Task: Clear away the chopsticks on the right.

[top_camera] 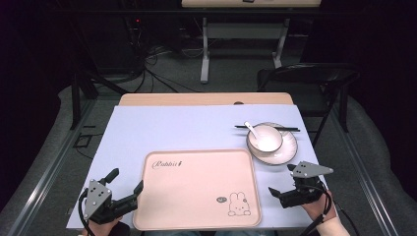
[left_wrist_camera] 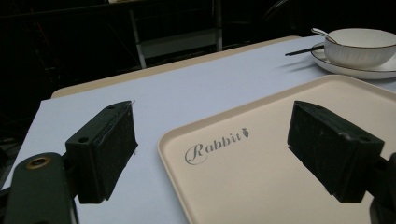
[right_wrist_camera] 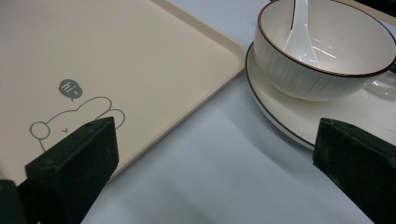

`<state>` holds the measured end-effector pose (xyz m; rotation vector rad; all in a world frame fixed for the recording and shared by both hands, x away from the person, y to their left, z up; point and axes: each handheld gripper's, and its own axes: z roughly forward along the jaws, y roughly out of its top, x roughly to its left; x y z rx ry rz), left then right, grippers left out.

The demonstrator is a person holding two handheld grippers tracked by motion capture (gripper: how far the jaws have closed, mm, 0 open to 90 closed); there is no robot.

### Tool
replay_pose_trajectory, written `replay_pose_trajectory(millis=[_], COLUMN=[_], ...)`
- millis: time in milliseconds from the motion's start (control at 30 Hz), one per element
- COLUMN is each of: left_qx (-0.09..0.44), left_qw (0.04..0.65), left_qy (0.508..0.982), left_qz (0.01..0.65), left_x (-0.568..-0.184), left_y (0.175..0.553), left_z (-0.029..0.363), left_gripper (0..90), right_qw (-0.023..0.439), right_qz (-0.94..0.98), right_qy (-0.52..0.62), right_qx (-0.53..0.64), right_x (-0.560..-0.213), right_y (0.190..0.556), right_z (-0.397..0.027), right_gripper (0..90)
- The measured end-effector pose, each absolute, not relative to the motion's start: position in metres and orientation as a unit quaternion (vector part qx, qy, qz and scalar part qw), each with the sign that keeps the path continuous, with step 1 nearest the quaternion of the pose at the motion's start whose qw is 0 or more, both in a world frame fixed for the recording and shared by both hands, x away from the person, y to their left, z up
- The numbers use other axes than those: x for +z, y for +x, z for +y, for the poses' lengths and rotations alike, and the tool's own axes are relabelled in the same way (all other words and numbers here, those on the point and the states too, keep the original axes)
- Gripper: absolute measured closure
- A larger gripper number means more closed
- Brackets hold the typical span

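Pink tray point(top_camera: 196, 189), lettered "Rabbit" and "hi~", at the desk's point(top_camera: 172, 128) near edge. Left gripper point(top_camera: 125, 187), jaws wide, straddles its left rim; right gripper point(top_camera: 281, 186), jaws wide and empty, beside the plated bowl point(top_camera: 265, 137).

The left gripper point(left_wrist_camera: 212, 154) is hovering with jaws wide apart over the tray's point(left_wrist_camera: 261, 172) printed corner; a bowl point(left_wrist_camera: 359, 46) is sitting at the desk's point(left_wrist_camera: 187, 88) far edge.
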<state>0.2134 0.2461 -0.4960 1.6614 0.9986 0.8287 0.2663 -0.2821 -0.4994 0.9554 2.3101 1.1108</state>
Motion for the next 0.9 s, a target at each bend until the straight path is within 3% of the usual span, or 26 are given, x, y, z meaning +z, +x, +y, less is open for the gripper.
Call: replay_pose_trajectory(millis=[900], left_qx=[0.334], left_qw=[0.495], left_qy=[0.697], left_qz=[0.397], left_x=[-0.496], left_y=[0.217], left_z=[0.242], left_gripper=[15.4], right_qw=[0.17], right_qz=[0.856], right_qy=[0.322], right_qx=[0.368], right_x=[-0.483], right_y=[0.272], right_z=[-0.285], right_gripper=[0.0])
